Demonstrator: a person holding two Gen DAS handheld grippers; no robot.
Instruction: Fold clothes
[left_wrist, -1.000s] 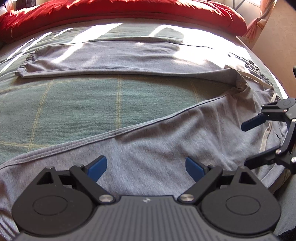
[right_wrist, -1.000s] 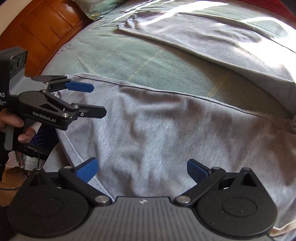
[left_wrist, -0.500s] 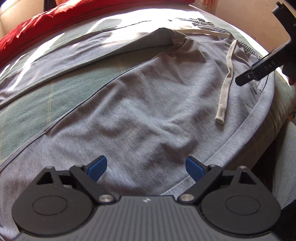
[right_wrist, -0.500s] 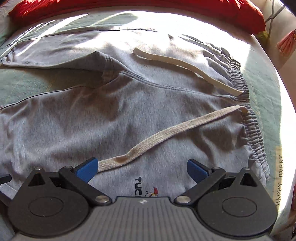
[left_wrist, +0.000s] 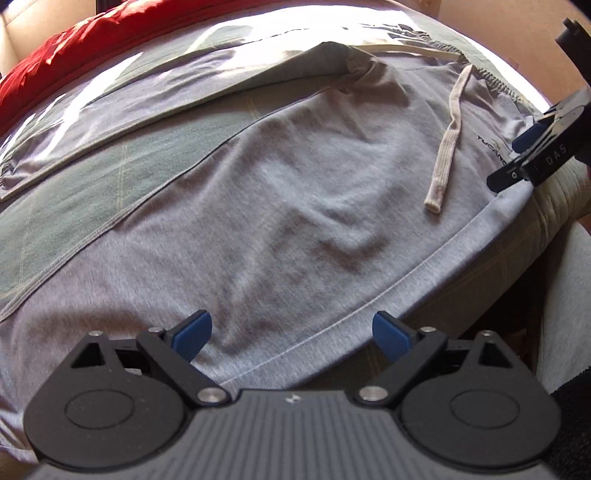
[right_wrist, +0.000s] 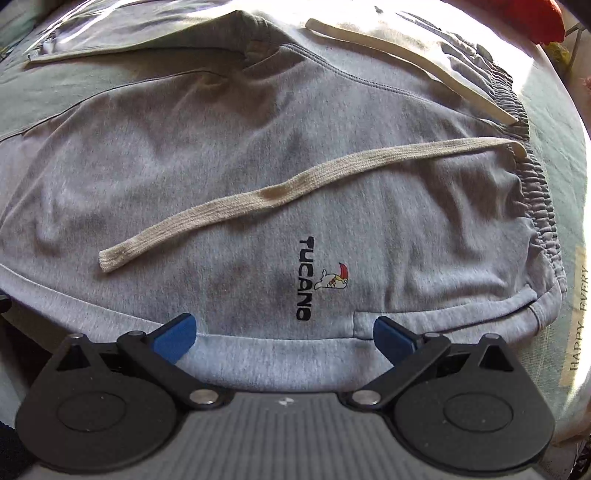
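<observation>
Seemingly nothing is folded: grey sweatpants (right_wrist: 258, 155) lie spread on the bed (left_wrist: 74, 206), left gripper (left_wrist: 291, 332) and right gripper (right_wrist: 284, 332) both spread, empty.

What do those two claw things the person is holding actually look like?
Both match. The left gripper and right gripper each have a ribbed dark grey body, two round black discs, black linkage arms with silver pivot pins, and two fingers tipped with blue pads. Seen from the left wrist view, the right one carries white lettering reading "DAS". No cables or sleeves show.
</observation>
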